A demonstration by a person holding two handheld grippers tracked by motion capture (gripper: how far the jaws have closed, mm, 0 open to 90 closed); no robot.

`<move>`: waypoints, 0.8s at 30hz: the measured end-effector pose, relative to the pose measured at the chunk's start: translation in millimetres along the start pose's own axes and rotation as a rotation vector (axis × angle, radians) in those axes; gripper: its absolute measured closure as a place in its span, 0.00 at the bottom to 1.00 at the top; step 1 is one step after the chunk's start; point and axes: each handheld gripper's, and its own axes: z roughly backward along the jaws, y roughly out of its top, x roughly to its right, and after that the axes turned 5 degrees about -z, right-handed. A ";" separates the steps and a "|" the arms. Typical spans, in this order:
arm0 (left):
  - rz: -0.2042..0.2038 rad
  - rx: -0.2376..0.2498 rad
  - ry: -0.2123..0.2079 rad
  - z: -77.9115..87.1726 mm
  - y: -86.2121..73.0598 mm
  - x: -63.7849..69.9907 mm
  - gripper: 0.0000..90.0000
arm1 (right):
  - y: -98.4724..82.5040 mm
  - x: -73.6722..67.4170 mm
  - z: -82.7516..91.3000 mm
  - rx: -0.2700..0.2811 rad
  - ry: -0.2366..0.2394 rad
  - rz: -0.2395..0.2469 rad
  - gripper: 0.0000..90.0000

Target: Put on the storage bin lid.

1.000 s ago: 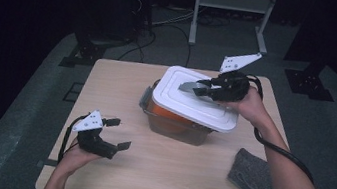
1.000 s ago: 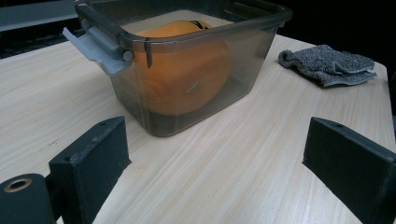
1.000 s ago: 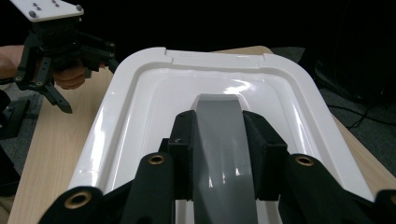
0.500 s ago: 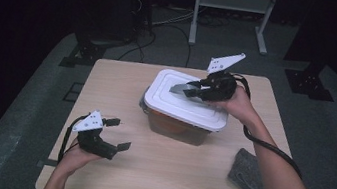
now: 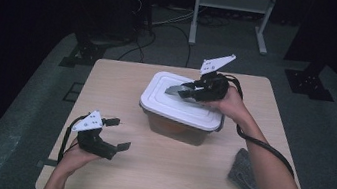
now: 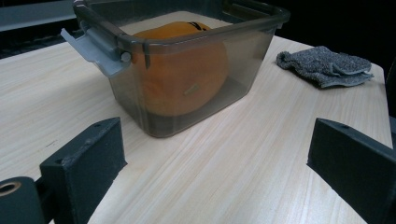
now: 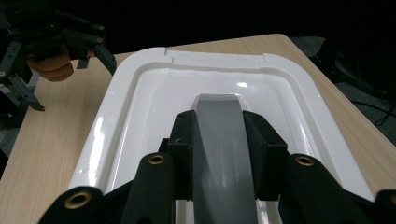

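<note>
Fig. — Lid held over box; L to R.

Risks. My left gripper [image 5: 117, 135] sits at the near-left of the table [image 5: 123, 77], well apart from the box [image 5: 179, 126], so nothing steadies the box. If I press the lid [image 5: 175, 100] down off-centre, the box may slide or tip, since it rests free on smooth wood. The lid looks a bit skewed over the rim in the high view; if it comes down crooked, one edge may ride over the rim and not seat. The grey latch [image 6: 95, 49] on the box end hangs outward; it could get trapped under the lid edge. I hold the lid by its handle [image 7: 222, 140] alone, w/ a narrow grip, so it may pivot or slip if I push hard. The orange object [image 6: 184, 70] inside rises close to the rim; I judge it could block the lid, tho clearance is hard to read. The cloth [image 5: 245, 174] at the near-right lies apart, no hazard.

Jaws. Left: have just been opening, now spread wide, nothing between them, touching nothing; they point at the box side. Right gripper [image 5: 182, 90]: jaws clamped on the grey handle, one pad [image 7: 184, 149] on each side of it, lid hanging beneath, above the box at table centre.
</note>
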 end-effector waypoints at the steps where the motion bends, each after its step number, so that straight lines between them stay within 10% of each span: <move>1: 0.000 0.000 0.000 0.0 0.0 0.0 0.03 | -0.6 0.7 -1.4 -0.004 0.001 0.001 0.73; 24: -0.002 0.010 -0.004 1.0 0.9 -0.3 0.03 | -17.1 14.5 -20.5 -0.032 0.012 -0.011 0.73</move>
